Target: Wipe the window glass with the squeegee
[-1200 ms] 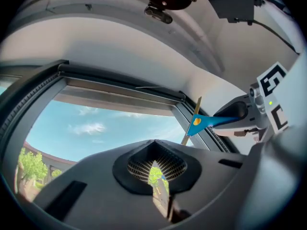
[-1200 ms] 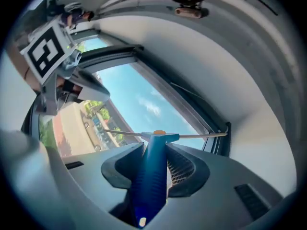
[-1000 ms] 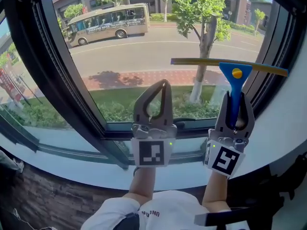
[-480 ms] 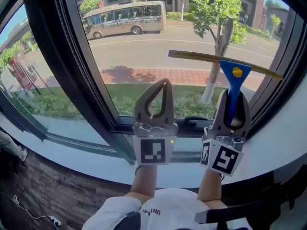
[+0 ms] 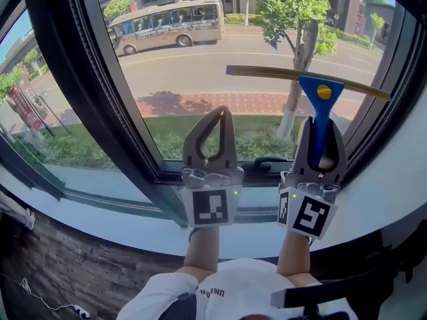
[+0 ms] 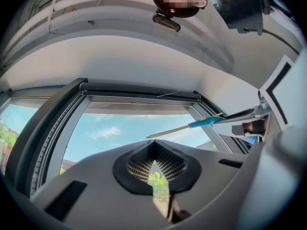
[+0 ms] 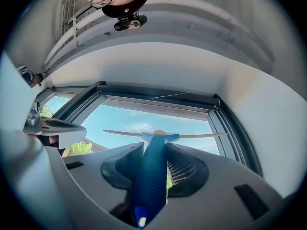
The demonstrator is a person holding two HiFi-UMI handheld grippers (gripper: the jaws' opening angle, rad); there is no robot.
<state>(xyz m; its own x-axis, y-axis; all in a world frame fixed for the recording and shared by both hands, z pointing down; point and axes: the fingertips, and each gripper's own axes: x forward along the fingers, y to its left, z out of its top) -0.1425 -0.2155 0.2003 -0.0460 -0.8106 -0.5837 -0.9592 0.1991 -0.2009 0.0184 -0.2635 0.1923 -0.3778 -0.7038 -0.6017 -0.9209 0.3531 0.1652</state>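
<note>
I've got both forearms stretched forward, grippers pointing up at the window glass. Right gripper is clamped on the squeegee handle, blade roughly level across the glass's right half; contact unclear. Left gripper jaws are pressed together, empty, before the glass's lower middle.

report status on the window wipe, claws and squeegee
Left claw shut, empty. Right claw shut on squeegee handle, blade level, up before the window glass; contact unclear. Nothing seen in the way.
</note>
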